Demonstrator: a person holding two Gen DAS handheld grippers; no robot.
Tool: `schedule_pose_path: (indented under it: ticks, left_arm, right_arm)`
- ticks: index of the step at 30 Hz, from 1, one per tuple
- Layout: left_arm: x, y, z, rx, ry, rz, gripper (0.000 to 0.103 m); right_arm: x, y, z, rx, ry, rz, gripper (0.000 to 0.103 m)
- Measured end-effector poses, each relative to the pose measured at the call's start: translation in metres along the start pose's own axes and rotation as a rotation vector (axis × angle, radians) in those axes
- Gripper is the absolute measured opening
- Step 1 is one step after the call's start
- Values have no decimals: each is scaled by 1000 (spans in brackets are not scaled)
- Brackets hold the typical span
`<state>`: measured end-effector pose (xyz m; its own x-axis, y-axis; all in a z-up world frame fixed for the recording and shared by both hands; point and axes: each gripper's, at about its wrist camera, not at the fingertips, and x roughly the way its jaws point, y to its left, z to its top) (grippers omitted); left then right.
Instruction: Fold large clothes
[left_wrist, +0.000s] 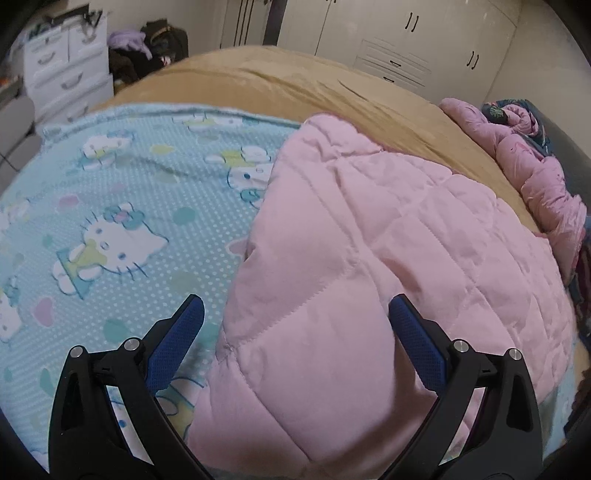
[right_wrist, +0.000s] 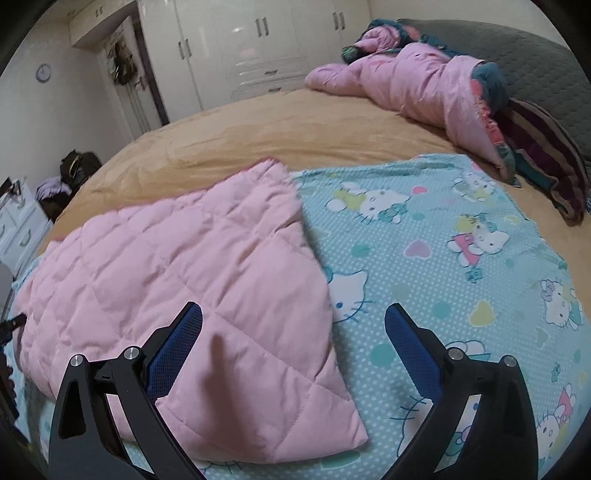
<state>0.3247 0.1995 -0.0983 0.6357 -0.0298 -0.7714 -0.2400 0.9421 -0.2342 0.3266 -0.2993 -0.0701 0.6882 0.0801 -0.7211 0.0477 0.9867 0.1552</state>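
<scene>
Two open grippers hover over a pink quilted garment (left_wrist: 369, 258) that lies folded flat on the cartoon-cat sheet (left_wrist: 122, 221) spread across the tan bed (left_wrist: 258, 74). On my left, my left gripper (left_wrist: 295, 306) has its blue fingers (left_wrist: 177, 347) spread wide, holding nothing, one finger over the sheet and the other over the padded cloth, so the garment's long edge runs between them. I judge the best start is to lower here and pinch the whole thickness of that edge, not just the top layer, or the fold will slide apart. Moving right, the garment's near corner (right_wrist: 343, 439) sits between the fingers of my right gripper (right_wrist: 293, 312), which is also spread and empty. I would take that corner squarely, then lift both ends level and carry them over together, keeping the quilted layers taut so no air pocket bunches the fold. Far right, another pink padded piece (right_wrist: 406, 81) lies crumpled by the headboard, well apart.
</scene>
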Motion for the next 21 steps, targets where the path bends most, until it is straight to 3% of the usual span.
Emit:
schedule_pose_path:
  ticks: [7,17,21]
  left_arm:
    - [21,16,-3,-70,67,-106,95]
    - [37,15,-4,-55,100,-161,95]
    - [39,13,-4,-57,94,-165,95]
  right_arm:
    - [21,1,-4,-11,96,61,99]
    - [62,-23,9,72,257,309,99]
    - [95,-19,20,45,372,398,99]
